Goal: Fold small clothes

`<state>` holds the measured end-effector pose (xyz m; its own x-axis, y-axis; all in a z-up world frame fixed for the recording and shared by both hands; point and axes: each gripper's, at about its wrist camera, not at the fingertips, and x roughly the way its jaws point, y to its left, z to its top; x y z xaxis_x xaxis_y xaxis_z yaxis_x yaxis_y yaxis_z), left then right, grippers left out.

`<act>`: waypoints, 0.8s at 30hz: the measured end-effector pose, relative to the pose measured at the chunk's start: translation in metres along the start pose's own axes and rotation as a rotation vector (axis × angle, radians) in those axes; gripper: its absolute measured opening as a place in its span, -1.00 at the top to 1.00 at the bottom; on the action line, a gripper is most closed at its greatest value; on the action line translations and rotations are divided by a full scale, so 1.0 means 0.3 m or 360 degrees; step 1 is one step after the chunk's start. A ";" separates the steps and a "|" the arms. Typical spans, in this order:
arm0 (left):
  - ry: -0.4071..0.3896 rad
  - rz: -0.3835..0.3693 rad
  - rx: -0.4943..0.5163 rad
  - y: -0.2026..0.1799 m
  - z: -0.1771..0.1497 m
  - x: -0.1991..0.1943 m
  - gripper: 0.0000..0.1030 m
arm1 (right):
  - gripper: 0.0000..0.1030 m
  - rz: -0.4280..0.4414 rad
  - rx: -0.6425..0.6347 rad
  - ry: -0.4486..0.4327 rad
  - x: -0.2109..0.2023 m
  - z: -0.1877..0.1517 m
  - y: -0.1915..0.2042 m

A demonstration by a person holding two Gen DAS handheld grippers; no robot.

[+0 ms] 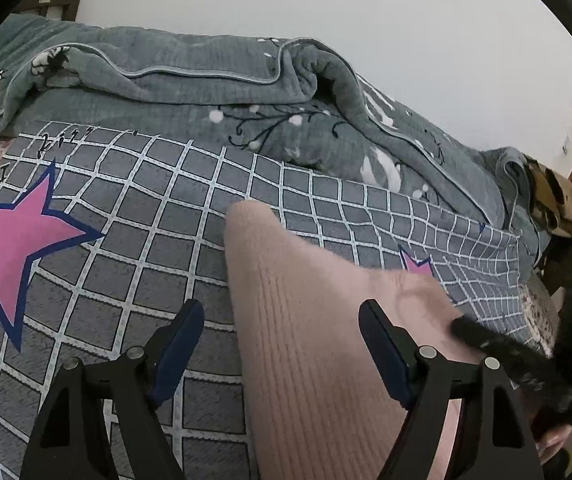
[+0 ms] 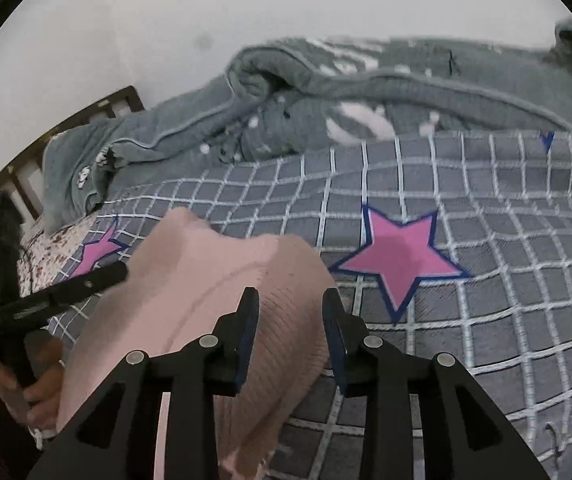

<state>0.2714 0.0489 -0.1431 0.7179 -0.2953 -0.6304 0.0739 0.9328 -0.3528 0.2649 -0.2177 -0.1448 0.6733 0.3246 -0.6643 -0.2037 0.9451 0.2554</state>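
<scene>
A pink ribbed knit garment (image 1: 306,320) lies on a grey checked bedspread (image 1: 125,220) with pink stars. My left gripper (image 1: 281,312) is open, its jaws wide apart over the garment's near part, not gripping it. In the right wrist view the same garment (image 2: 205,280) lies folded over itself. My right gripper (image 2: 290,300) is open with a narrower gap, its jaws either side of the garment's right edge; I cannot tell if they touch it. The left gripper (image 2: 97,280) shows at the left, held by a hand.
A rumpled grey-green quilt (image 1: 245,92) with white flower prints lies along the far side of the bed against a white wall. A dark wooden headboard (image 2: 117,104) stands at the left. Dark and camouflage-patterned clothes (image 1: 558,208) lie at the bed's right end.
</scene>
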 end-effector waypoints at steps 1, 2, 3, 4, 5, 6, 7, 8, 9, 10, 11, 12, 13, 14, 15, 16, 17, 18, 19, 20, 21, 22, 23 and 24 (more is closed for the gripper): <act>0.0012 0.0004 -0.0008 0.001 0.002 0.007 -0.46 | 0.37 0.0010 0.0025 0.0017 0.014 -0.004 -0.006; 0.0027 0.0012 -0.0017 0.003 0.002 0.016 -0.42 | 0.36 0.0025 0.0052 0.0031 0.026 -0.009 -0.014; 0.0044 0.0023 -0.0023 0.005 0.002 0.026 -0.41 | 0.35 0.0034 0.0062 0.0031 0.029 -0.014 -0.018; 0.0054 0.0032 -0.0026 0.007 0.001 0.032 -0.40 | 0.35 0.0034 0.0052 0.0023 0.027 -0.017 -0.017; 0.0064 0.0041 -0.0033 0.009 0.001 0.040 -0.39 | 0.35 0.0034 0.0036 0.0017 0.024 -0.018 -0.013; 0.0073 0.0045 -0.0044 0.014 0.001 0.047 -0.39 | 0.35 0.0033 0.0024 0.0015 0.023 -0.018 -0.010; 0.0078 0.0046 -0.0052 0.016 0.001 0.051 -0.39 | 0.37 0.0025 0.0012 0.0009 0.021 -0.020 -0.008; 0.0084 0.0045 -0.0064 0.021 0.002 0.054 -0.39 | 0.44 0.0022 0.0008 0.0004 0.019 -0.022 -0.008; 0.0086 0.0044 -0.0071 0.024 0.002 0.055 -0.39 | 0.50 0.0018 -0.0001 -0.0004 0.018 -0.025 -0.007; 0.0086 0.0044 -0.0077 0.027 0.002 0.056 -0.39 | 0.58 0.0006 -0.0014 -0.0010 0.018 -0.027 -0.004; 0.0085 0.0046 -0.0078 0.029 0.002 0.056 -0.39 | 0.65 -0.0006 -0.0025 -0.0016 0.018 -0.028 -0.001; 0.0082 0.0051 -0.0075 0.030 0.002 0.055 -0.39 | 0.67 -0.0030 -0.0051 -0.0028 0.018 -0.030 0.004; 0.0080 0.0053 -0.0072 0.031 0.002 0.055 -0.39 | 0.69 -0.0052 -0.0079 -0.0033 0.018 -0.032 0.011; 0.0077 0.0056 -0.0069 0.032 0.002 0.054 -0.39 | 0.70 -0.0065 -0.0094 -0.0036 0.019 -0.034 0.013; 0.0071 0.0062 -0.0067 0.033 0.002 0.054 -0.39 | 0.70 -0.0080 -0.0108 -0.0037 0.019 -0.035 0.017; 0.0069 0.0064 -0.0068 0.034 0.004 0.056 -0.39 | 0.70 -0.0084 -0.0112 -0.0037 0.018 -0.035 0.019; 0.0066 0.0062 -0.0073 0.035 0.004 0.056 -0.39 | 0.70 -0.0086 -0.0114 -0.0034 0.017 -0.033 0.019; 0.0070 0.0056 -0.0076 0.037 0.005 0.057 -0.39 | 0.67 -0.0091 -0.0122 -0.0028 0.013 -0.031 0.019; 0.0072 0.0055 -0.0075 0.038 0.006 0.057 -0.39 | 0.63 -0.0097 -0.0130 -0.0030 0.007 -0.031 0.020; 0.0071 0.0055 -0.0073 0.038 0.006 0.058 -0.39 | 0.60 -0.0097 -0.0138 -0.0037 -0.004 -0.031 0.020; 0.0069 0.0056 -0.0073 0.038 0.006 0.058 -0.39 | 0.56 -0.0087 -0.0149 -0.0050 -0.022 -0.034 0.019; 0.0070 0.0054 -0.0073 0.037 0.006 0.058 -0.39 | 0.50 -0.0089 -0.0157 -0.0057 -0.037 -0.038 0.019; 0.0069 0.0051 -0.0070 0.038 0.007 0.058 -0.39 | 0.48 -0.0094 -0.0159 -0.0067 -0.054 -0.045 0.018; 0.0069 0.0050 -0.0069 0.039 0.008 0.058 -0.40 | 0.47 -0.0094 -0.0152 -0.0080 -0.075 -0.053 0.016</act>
<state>0.2865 0.0553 -0.1566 0.6885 -0.2755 -0.6709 0.0211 0.9323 -0.3612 0.2374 -0.2199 -0.1398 0.7206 0.2683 -0.6393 -0.2276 0.9625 0.1473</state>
